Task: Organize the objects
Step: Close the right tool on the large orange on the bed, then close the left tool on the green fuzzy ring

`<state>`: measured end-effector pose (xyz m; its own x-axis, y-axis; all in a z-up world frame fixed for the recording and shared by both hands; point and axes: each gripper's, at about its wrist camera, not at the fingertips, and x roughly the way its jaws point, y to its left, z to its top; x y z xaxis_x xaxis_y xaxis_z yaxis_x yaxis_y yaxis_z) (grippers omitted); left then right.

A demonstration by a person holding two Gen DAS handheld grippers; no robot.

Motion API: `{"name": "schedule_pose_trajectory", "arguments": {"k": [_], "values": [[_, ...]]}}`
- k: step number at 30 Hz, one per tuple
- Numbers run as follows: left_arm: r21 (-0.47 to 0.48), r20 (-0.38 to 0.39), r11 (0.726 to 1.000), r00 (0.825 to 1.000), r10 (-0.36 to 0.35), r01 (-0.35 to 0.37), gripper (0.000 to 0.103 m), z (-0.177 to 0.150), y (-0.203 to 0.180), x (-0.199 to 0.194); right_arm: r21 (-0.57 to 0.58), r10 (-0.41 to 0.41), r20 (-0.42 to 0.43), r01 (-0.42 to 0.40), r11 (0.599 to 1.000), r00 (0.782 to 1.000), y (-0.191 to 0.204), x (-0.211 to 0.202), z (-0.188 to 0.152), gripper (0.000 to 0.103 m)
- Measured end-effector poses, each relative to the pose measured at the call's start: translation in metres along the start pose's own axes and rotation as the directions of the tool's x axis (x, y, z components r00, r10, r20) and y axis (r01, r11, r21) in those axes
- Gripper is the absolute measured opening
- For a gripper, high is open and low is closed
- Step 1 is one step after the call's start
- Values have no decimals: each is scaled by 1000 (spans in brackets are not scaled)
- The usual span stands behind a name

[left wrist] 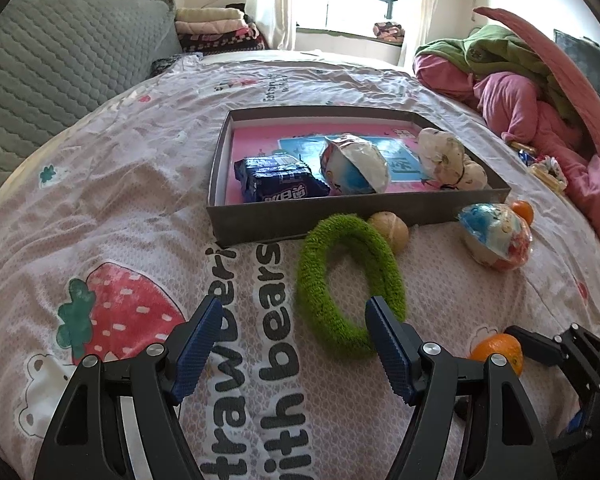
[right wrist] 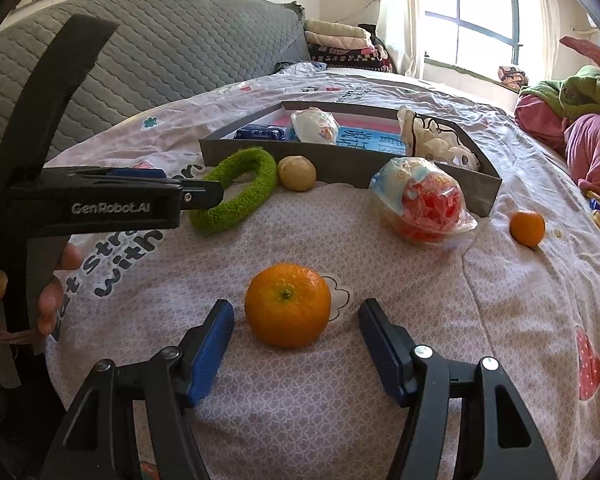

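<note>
A shallow grey box [left wrist: 236, 224] [right wrist: 352, 164] lies on the bed with a blue packet [left wrist: 278, 178], a wrapped snack [left wrist: 354, 164] and a white pouch [left wrist: 450, 158] inside. A green fuzzy ring [left wrist: 350, 284] [right wrist: 236, 188] lies in front of it. My left gripper [left wrist: 290, 320] is open, its right finger at the ring's near edge. My right gripper [right wrist: 296, 328] is open around a large orange [right wrist: 288, 304] [left wrist: 498, 350], not touching it. A beige ball [left wrist: 390, 230] [right wrist: 297, 173], a bagged snack [left wrist: 496, 236] [right wrist: 420, 200] and a small orange [left wrist: 523, 211] [right wrist: 527, 228] lie outside the box.
The bedspread [left wrist: 140, 200] has a strawberry print. A grey quilted headboard [left wrist: 60, 64] stands at the left. Pink and green bedding [left wrist: 520, 92] is piled at the right, with small packets [left wrist: 544, 168] beside it. Folded blankets [left wrist: 216, 28] and a window are at the back.
</note>
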<state>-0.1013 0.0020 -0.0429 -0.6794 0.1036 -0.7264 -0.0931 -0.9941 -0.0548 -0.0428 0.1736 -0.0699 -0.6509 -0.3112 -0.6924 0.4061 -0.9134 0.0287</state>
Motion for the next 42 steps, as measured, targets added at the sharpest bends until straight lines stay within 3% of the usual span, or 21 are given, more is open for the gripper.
{"name": "schedule_pose_trajectory", "arguments": {"k": [4, 8, 12, 28, 29, 33, 35, 42], "values": [[-12, -3, 1000, 1000, -3, 3, 75, 1, 2, 6, -16, -10, 5, 11, 1000, 1000, 1, 1, 0, 49], [-17, 3, 1000, 1000, -5, 5, 75, 1, 3, 9, -33, 2, 9, -2, 999, 1000, 3, 2, 0, 41], [-11, 8, 1000, 1000, -11, 11, 75, 1, 2, 11, -78, -19, 11, 20, 997, 1000, 10, 3, 0, 40], [12, 10, 999, 999, -32, 32, 75, 5, -3, 18, -38, 31, 5, -31, 999, 1000, 1, 5, -1, 40], [13, 11, 999, 999, -35, 34, 73, 5, -3, 18, -36, 34, 5, -34, 999, 999, 1, 5, 0, 40], [20, 14, 999, 999, -33, 33, 40, 5, -5, 18, -22, 51, 1, -51, 998, 999, -2, 5, 0, 40], [18, 11, 999, 999, -49, 48, 31, 5, -5, 18, -23, 53, 0, -53, 998, 999, -2, 5, 0, 40], [28, 20, 997, 998, -66, 66, 15, 4, -5, 14, -28, 61, 0, -61, 998, 998, -3, 5, 0, 40]]}}
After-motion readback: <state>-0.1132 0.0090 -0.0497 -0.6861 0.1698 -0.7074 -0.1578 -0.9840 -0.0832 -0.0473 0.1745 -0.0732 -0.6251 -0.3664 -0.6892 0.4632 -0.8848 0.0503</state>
